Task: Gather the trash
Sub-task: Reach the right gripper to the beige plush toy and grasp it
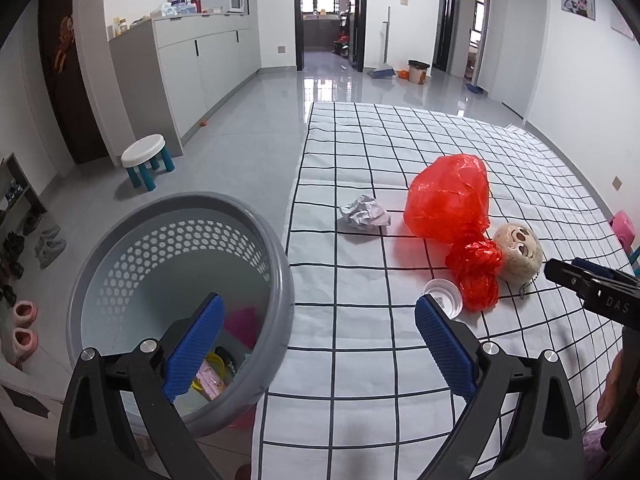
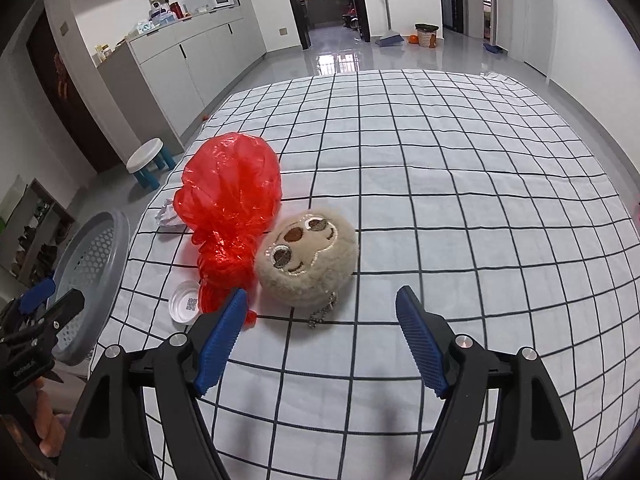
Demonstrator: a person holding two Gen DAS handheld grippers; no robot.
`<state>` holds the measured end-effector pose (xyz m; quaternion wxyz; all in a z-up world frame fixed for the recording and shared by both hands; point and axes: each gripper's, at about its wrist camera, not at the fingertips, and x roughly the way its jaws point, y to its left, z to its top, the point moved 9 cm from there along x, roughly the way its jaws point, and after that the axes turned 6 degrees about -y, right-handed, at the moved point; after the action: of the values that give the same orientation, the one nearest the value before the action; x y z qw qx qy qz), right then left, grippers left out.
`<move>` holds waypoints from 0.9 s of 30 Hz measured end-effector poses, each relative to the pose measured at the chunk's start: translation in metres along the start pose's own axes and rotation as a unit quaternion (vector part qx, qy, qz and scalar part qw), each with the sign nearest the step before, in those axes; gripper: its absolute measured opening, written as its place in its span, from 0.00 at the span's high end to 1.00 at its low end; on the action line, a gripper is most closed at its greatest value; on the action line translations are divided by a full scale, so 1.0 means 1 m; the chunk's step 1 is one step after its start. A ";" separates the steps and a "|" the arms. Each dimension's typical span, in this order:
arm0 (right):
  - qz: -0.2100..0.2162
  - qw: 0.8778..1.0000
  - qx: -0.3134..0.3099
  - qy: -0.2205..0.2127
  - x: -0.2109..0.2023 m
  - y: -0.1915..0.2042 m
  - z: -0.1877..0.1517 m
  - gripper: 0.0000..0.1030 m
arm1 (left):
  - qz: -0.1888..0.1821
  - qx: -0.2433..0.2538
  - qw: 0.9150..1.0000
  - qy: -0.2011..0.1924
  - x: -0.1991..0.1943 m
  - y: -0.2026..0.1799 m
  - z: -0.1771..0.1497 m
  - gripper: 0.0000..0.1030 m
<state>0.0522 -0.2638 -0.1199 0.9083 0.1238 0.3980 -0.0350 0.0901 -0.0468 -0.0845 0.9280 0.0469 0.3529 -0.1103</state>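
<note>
A tied red plastic bag (image 1: 450, 204) (image 2: 230, 196) lies on the checked cloth, with a crumpled paper ball (image 1: 365, 215) (image 2: 167, 216) to its left and a white plastic lid (image 1: 443, 295) (image 2: 185, 305) near its knot. A beige plush face toy (image 1: 520, 254) (image 2: 307, 258) rests against the bag. My left gripper (image 1: 320, 346) is open and empty, straddling the rim of the grey perforated bin (image 1: 280, 276) (image 2: 116, 256); wrappers lie inside it. My right gripper (image 2: 322, 320) is open just in front of the plush toy, nothing between its fingers.
The checked cloth (image 2: 460, 200) covers a wide table. On the grey floor stand a small white stool (image 1: 145, 156), shoes and pink slippers (image 1: 25, 322) at left, long cabinets (image 1: 208, 56), and a broom, dustpan and small basket (image 1: 418, 72) far back.
</note>
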 end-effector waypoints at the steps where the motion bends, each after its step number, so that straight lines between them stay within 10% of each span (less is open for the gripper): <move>1: 0.001 1.000 -0.001 0.000 0.001 0.001 0.001 0.28 | 0.000 0.001 1.000 0.001 0.000 0.000 0.000 0.08; 27: -0.032 0.998 -0.038 0.036 0.059 0.009 0.006 0.27 | -0.005 0.021 1.000 0.008 0.008 -0.018 -0.006 0.08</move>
<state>0.0979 -0.2549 -0.1573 0.8958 0.0771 0.4354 -0.0447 0.0873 -0.0651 -0.0942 0.9234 0.0657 0.3579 -0.1218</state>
